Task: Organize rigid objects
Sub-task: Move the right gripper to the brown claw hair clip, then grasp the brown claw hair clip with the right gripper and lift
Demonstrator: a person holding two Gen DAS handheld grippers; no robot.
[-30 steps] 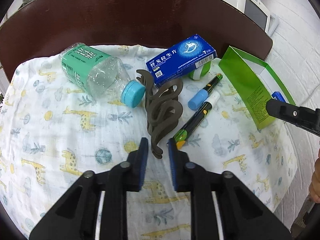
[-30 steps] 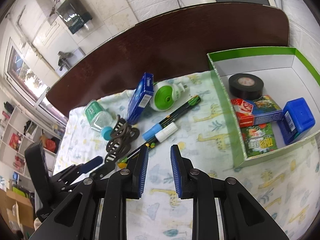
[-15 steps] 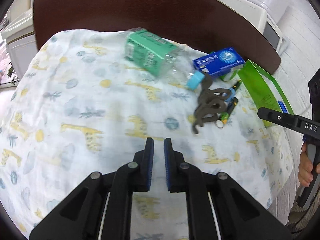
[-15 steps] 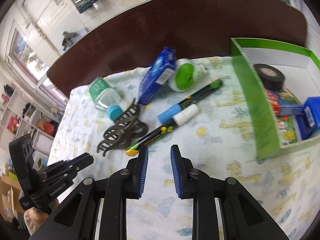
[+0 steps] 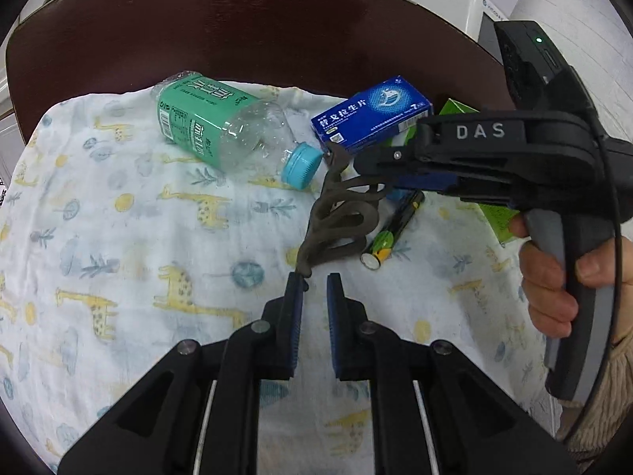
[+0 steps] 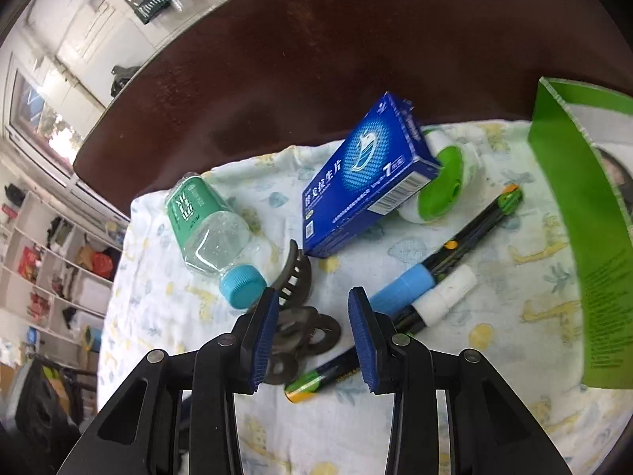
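Right wrist view: open right claw (image 6: 314, 297) straddles brown hair clip (image 6: 300, 316) on cloth.

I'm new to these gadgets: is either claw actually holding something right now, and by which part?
Nothing is held. The right gripper stands open above the brown hair clip; the left gripper is open too, one fingertip beside the clip's end.

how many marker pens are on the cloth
2, lying side by side on the cloth: blue-capped pen toward the blue box, white-capped pen just nearer the right tool. None seems hidden.
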